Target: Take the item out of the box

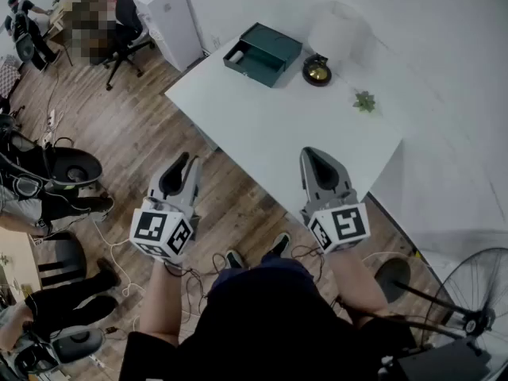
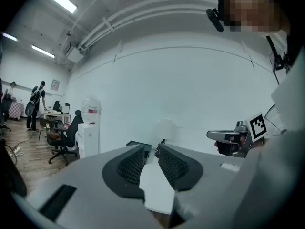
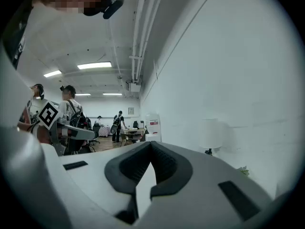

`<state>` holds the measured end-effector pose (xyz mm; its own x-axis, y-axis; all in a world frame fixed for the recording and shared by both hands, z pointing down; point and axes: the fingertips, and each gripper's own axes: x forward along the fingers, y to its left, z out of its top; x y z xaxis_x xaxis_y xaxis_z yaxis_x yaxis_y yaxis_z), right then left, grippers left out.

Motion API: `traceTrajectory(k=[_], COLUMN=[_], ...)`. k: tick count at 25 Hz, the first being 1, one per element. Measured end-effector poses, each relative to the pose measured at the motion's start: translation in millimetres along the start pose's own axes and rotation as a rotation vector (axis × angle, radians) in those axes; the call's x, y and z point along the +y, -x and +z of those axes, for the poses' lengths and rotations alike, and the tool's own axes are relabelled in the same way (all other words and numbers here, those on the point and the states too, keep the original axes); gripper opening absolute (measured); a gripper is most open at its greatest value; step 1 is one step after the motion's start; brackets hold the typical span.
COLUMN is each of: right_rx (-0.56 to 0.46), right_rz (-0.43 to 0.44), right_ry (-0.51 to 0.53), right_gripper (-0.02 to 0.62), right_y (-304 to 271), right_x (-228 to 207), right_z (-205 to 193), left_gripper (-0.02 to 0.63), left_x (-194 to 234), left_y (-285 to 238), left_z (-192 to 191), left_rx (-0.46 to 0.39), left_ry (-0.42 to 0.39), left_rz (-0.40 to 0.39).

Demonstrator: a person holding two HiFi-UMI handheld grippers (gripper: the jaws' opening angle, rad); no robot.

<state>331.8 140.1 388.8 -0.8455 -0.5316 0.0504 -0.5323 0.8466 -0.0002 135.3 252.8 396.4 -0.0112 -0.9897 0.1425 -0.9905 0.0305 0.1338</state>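
Observation:
A dark green box [image 1: 263, 52] stands at the far left corner of the white table [image 1: 278, 133], its drawer pulled out with a small white item [image 1: 236, 55] inside. Both grippers hover off the table's near edge, well short of the box. My left gripper [image 1: 189, 160] points toward the table, its jaws a narrow gap apart with nothing between them [image 2: 154, 147]; the box [image 2: 147, 151] shows just beyond them. My right gripper [image 1: 312, 155] is shut and empty, its tips touching [image 3: 151, 143].
A white-shaded lamp [image 1: 333, 32] on a dark base [image 1: 317, 71] stands right of the box, and a small green plant piece [image 1: 364, 101] lies further right. A white cabinet [image 1: 171, 18], office chairs, floor cables and a fan [image 1: 468, 292] surround the table. People stand in the background.

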Motion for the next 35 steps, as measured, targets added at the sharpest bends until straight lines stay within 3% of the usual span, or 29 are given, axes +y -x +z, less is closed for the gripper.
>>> traceTrajectory(k=[8, 14, 17, 21, 28, 35], right_rx=[-0.001, -0.031, -0.049, -0.031, -0.008, -0.009], right_rz=[-0.034, -0.137, -0.162, -0.164, -0.111, -0.02], right_ry=[0.046, 0.007, 0.02, 0.037, -0.04, -0.119], right_gripper=[0.003, 0.017, 0.131, 0.155, 0.15, 0.149], right_y=[-16.9, -25.2, -35.4, -43.6, -115.7, -210.0], right_x=[73.9, 96.3, 104.9, 127.9, 95.6, 56.7], right_z=[10.0, 29.6, 42.9, 47.9, 12.5, 1.2], left_gripper=[0.087, 0.089, 0.214, 0.25, 0.25, 0.25], left_x=[62.0, 108.8, 130.2, 149.5, 174.4, 204.4], left_y=[64.3, 103.2, 113.1, 129.4, 83.3, 25.1], left_z=[13.4, 45.6, 58.1, 56.2, 37.5, 52.3], left_rx=[-0.044, -0.131, -0.16, -0.158, -0.118, -0.062], left_ry=[-0.006, -0.036, -0.061, -0.045, -0.04, -0.064], left_rz=[0.0, 0.014, 0.026, 0.026, 0.076, 0.154])
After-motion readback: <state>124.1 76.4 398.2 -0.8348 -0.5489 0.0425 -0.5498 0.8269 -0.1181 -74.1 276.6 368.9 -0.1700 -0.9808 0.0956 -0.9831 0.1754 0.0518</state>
